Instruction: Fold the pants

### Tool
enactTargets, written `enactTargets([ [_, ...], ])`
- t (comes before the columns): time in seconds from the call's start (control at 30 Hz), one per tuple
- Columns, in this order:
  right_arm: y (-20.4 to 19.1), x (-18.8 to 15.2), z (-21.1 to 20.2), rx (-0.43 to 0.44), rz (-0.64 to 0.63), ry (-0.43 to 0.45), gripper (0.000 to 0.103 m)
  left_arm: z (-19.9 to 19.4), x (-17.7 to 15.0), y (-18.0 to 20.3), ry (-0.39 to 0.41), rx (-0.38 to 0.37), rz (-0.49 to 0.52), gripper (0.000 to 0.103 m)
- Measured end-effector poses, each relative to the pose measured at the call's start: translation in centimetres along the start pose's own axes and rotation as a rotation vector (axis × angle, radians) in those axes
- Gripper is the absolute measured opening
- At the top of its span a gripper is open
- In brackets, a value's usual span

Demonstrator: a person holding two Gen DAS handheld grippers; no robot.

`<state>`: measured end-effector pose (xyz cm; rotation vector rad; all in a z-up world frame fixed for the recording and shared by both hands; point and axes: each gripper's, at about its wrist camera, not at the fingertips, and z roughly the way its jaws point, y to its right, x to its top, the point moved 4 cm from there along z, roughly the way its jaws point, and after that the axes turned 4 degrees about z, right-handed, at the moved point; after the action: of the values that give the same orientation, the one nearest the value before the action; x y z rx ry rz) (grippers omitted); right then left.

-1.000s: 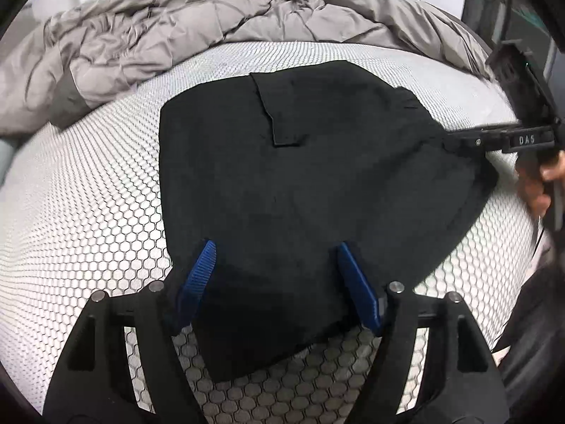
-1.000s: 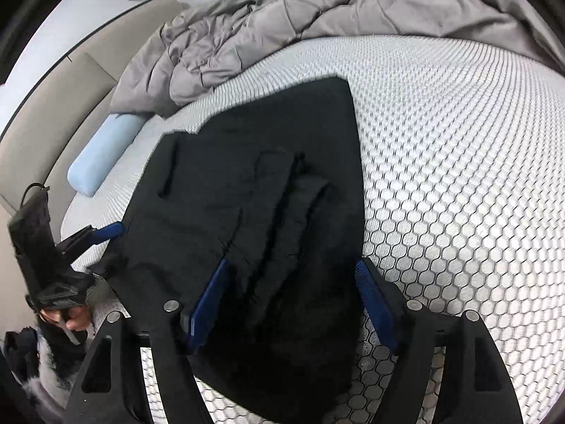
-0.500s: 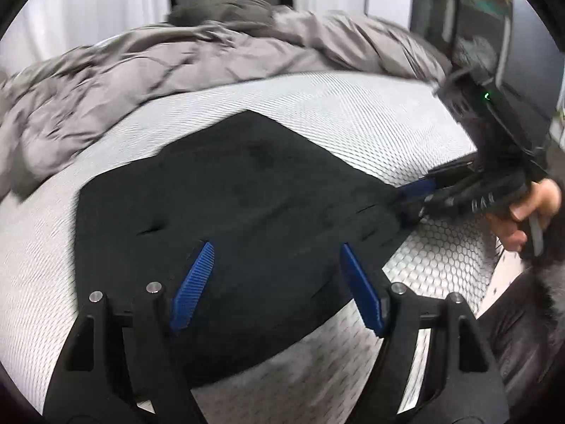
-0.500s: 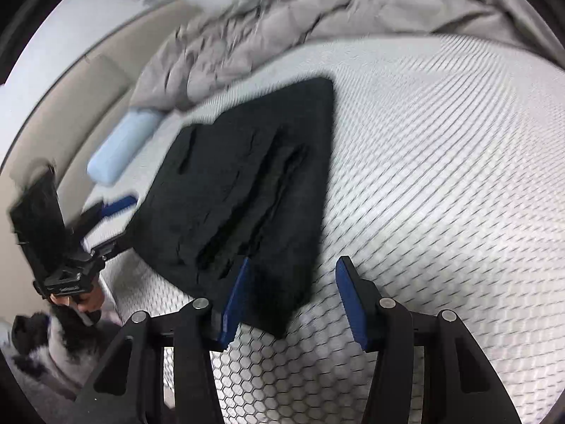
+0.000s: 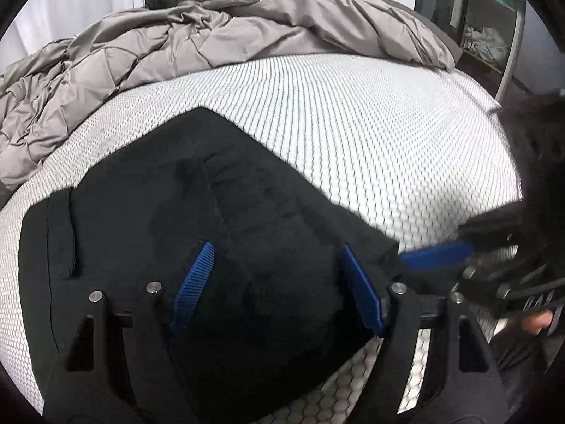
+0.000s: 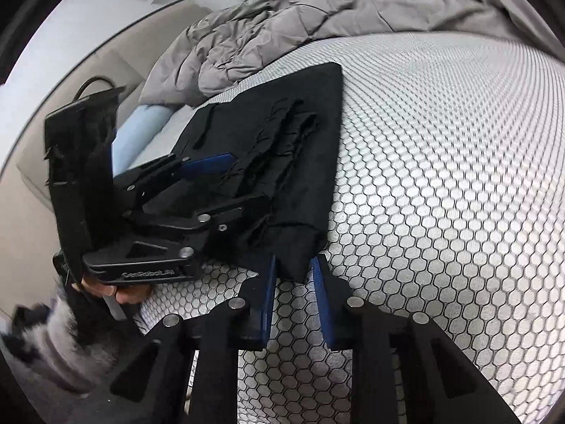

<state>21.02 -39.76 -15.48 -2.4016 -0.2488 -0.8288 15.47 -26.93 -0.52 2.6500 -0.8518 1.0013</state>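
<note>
The black pants (image 5: 197,212) lie folded into a thick pad on the honeycomb-patterned mattress (image 5: 370,134). My left gripper (image 5: 279,282) is open, its blue fingers spread over the pad's near edge. In the right wrist view the pants (image 6: 300,134) show stacked layers, and my right gripper (image 6: 295,282) has its blue fingers nearly closed around the pad's near corner (image 6: 300,251). The left gripper (image 6: 226,190) sits beside it on the left. The right gripper's blue finger (image 5: 438,251) touches the pad's right corner in the left wrist view.
A rumpled grey duvet (image 5: 176,42) is piled across the far side of the mattress. A pale blue bolster (image 6: 137,137) lies by the beige headboard (image 6: 53,88) on the left. A shelf unit (image 5: 494,42) stands at the far right.
Both grippers have moved close together at the pad's near corner. The right gripper's fingers have narrowed from wide open onto the corner. The left gripper stays open.
</note>
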Motion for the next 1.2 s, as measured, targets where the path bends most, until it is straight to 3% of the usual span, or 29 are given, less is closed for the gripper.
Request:
enactTargets([
  [0.17,0.8,1.1,1.9,0.064,0.09,-0.013,0.024,3.2,0.9,-0.1,-0.086,0.044,0.002,0.076],
  [0.27,0.0,1.0,2.3,0.015,0.025,0.006,0.014,4.2,1.1,-0.5,-0.089,0.057,-0.025,0.082],
  [0.3,-0.3,0.7,1.8,0.022,0.014,0.018,0.004,4.3,1.2,-0.7,-0.086,0.053,-0.038,0.083],
  [0.4,-0.5,-0.1,0.6,0.054,0.008,0.022,0.002,4.4,1.2,-1.3,-0.085,0.04,-0.067,0.084],
  [0.53,-0.2,-2.2,-0.1,0.075,-0.024,-0.04,0.001,4.2,1.2,-1.7,-0.087,0.039,-0.069,0.084],
  [0.63,0.1,-3.2,-1.3,0.112,-0.025,-0.04,0.001,3.3,1.1,-1.3,-0.072,0.044,-0.078,0.081],
  [0.7,-0.2,-2.9,-3.1,0.138,-0.029,0.01,0.002,2.2,1.2,-0.6,-0.039,0.028,-0.061,0.081],
  [0.77,0.0,-2.3,-4.2,0.144,0.001,0.068,0.01,1.6,1.5,0.0,-0.005,0.028,-0.05,0.082],
  [0.8,0.2,-1.9,-4.3,0.146,0.023,0.077,0.02,1.6,1.7,0.3,-0.004,0.02,-0.049,0.082],
  [0.83,0.5,-1.8,-4.3,0.139,0.037,0.079,0.023,1.8,1.9,0.4,-0.01,0.013,-0.047,0.082],
  [0.97,1.1,-1.2,-1.9,0.109,0.06,0.027,0.023,3.6,2.1,0.0,-0.065,0.044,-0.081,0.081],
  [1.0,0.8,-0.8,-0.8,0.075,0.044,0.025,0.02,4.0,2.1,-0.2,-0.074,0.047,-0.091,0.081],
  [1.03,0.9,-0.4,-0.3,0.055,0.046,0.044,0.01,4.3,2.0,-0.3,-0.08,0.048,-0.097,0.081],
  [1.1,0.9,0.0,-0.1,0.066,0.072,0.071,0.004,4.7,1.9,-0.7,-0.089,0.051,-0.107,0.081],
  [1.2,1.1,-0.3,-1.0,0.105,0.079,0.085,0.003,4.9,1.9,-1.2,-0.087,0.042,-0.124,0.082],
])
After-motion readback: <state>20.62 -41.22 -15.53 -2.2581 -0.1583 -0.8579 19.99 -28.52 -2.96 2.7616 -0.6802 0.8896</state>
